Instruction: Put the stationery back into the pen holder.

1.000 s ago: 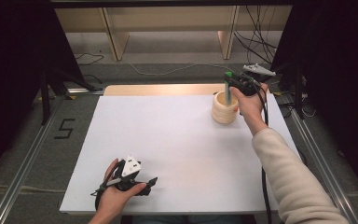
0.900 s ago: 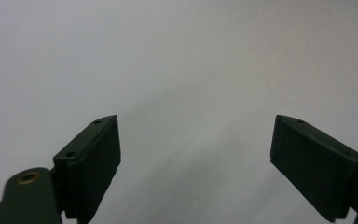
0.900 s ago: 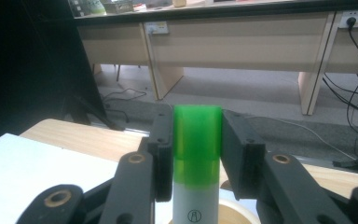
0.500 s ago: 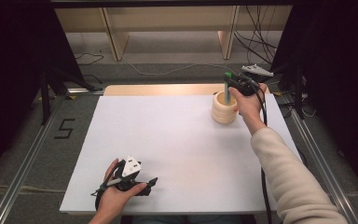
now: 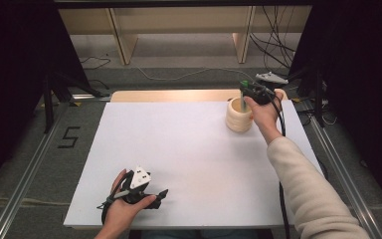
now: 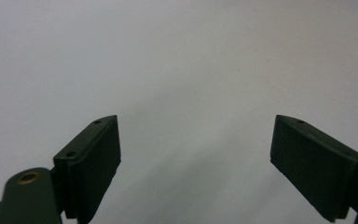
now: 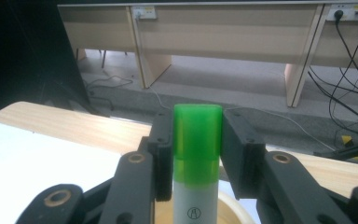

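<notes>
Looking down from the high view, the right gripper (image 5: 244, 89) is hanging over the pale wooden cup (image 5: 238, 117) at the far right of the white table (image 5: 179, 149), and the person's hand is covering most of its body, so the jaws are hard to make out there. A green-capped marker (image 5: 243, 89) is standing upright between them, its lower end dropping into the cup and hidden by the cup's wall. The left gripper (image 5: 159, 194) is resting near the front edge of the table, well apart from the cup, with the hand wrapped over it.

Looking along the left gripper (image 6: 196, 154) in its own view, the two black jaws are standing wide apart with nothing between them, and their bases are being cut off by the bottom edge.

Turning to the right gripper view, the right gripper (image 7: 196, 154) is clamping the marker (image 7: 196, 154) by its bright green cap, one pad pressing on each side. Below the cap the barrel is showing white with a small circled mark, and the frame is cutting it off. A sliver of the cup's rim (image 7: 233, 205) is peeking out beneath.
</notes>
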Action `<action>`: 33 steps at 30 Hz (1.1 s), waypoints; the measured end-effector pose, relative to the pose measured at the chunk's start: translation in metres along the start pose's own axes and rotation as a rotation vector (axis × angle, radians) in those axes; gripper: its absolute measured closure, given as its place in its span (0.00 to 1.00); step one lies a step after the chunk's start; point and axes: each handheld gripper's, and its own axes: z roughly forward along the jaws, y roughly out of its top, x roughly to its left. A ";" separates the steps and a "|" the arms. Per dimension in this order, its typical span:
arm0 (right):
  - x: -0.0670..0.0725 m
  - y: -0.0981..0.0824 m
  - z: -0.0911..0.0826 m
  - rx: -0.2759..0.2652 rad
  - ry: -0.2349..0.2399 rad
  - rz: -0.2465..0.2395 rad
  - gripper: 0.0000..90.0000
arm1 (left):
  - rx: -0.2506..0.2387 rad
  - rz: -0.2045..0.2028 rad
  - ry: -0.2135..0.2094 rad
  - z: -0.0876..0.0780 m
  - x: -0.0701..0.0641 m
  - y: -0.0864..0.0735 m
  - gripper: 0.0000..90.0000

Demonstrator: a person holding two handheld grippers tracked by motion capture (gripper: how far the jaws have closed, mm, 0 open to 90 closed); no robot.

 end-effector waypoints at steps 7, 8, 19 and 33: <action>0.001 -0.007 0.002 0.019 0.001 -0.008 0.75 | -0.003 0.001 0.001 0.000 0.000 0.000 0.18; 0.001 -0.008 0.003 0.020 0.002 -0.012 0.75 | -0.001 -0.002 -0.001 0.000 -0.001 0.000 0.18; 0.003 -0.023 0.006 0.070 0.008 -0.031 0.75 | -0.005 -0.004 0.001 0.001 -0.001 0.000 0.18; 0.007 -0.034 0.009 0.135 0.016 -0.071 0.75 | -0.002 0.001 0.000 0.000 -0.001 0.000 0.18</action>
